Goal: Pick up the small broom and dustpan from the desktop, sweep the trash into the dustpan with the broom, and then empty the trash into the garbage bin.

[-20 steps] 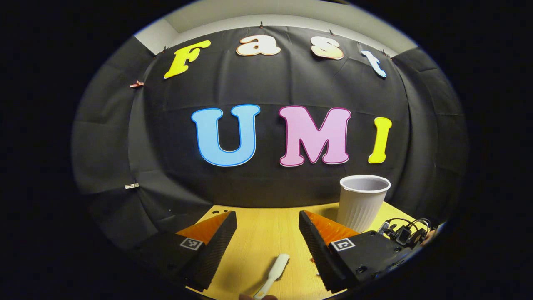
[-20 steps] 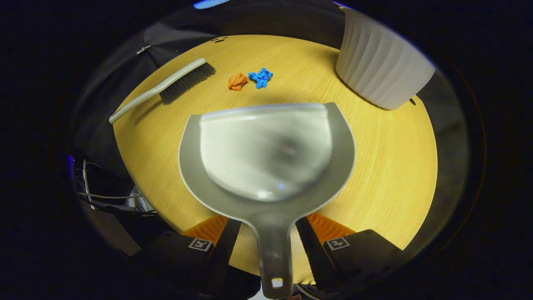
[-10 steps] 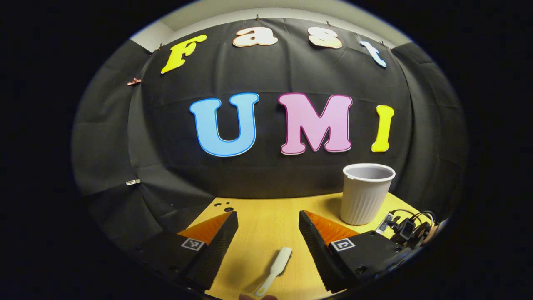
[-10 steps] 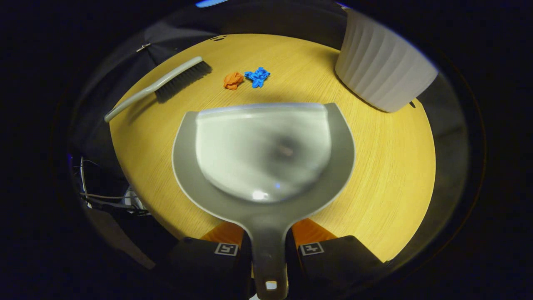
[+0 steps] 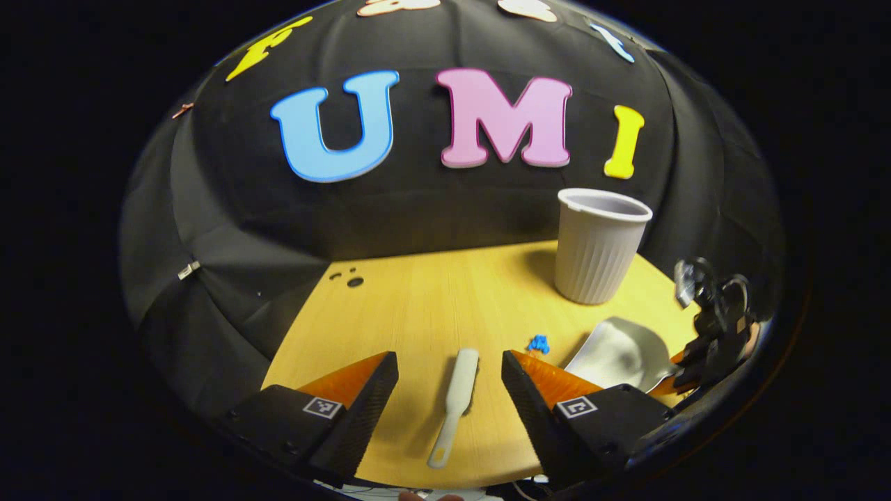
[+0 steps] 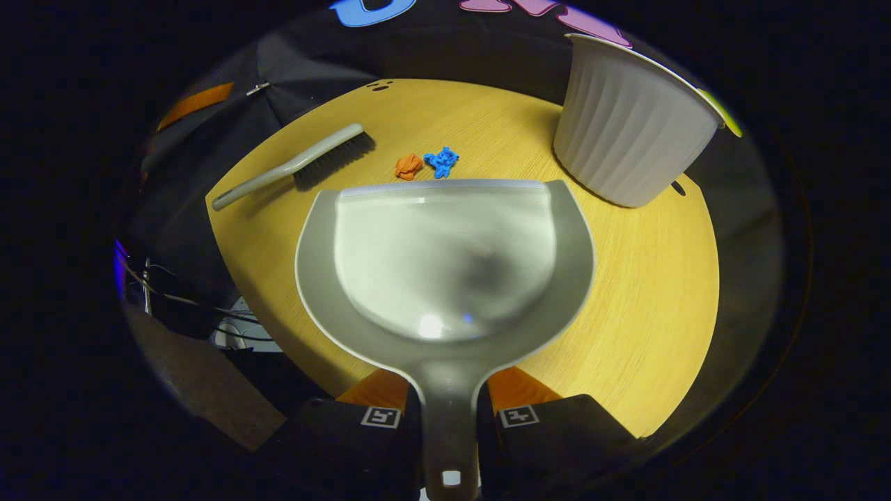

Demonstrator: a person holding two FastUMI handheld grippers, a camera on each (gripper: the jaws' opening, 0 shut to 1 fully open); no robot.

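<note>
Currently, the right gripper (image 6: 449,417) is clamping its 2 fingers against both sides of the grey dustpan's (image 6: 445,271) handle, which is running back between them toward the camera. The pan's wide scoop is spreading out ahead of this gripper, over the round yellow wooden desktop (image 6: 640,292), and its pale hollow is holding nothing. Whether the front lip is touching the wood cannot be told. Just beyond that lip, 2 bits of trash are lying side by side: an orange scrap (image 6: 408,166) and a blue scrap (image 6: 441,161), the blue 1 to the right. Ahead and to the left of the right gripper, the small broom (image 6: 299,167) is lying on the desktop, dark bristles pointing toward the scraps. Ahead and to the right, the white ribbed garbage bin (image 6: 626,132) is standing upright; its inside is hidden from this angle.

Meanwhile, the left gripper (image 5: 449,379) is hovering with its 2 fingers spread apart and gripping nothing. The broom (image 5: 454,403) is lying on the desktop (image 5: 418,299) between and below those fingers, its handle end nearest the camera. Ahead and to the right, the bin (image 5: 597,250) is standing with its open mouth showing, though its contents cannot be made out. Nearer on the right, the blue scrap (image 5: 537,344) and the dustpan (image 5: 616,355) are sitting close together.
</note>
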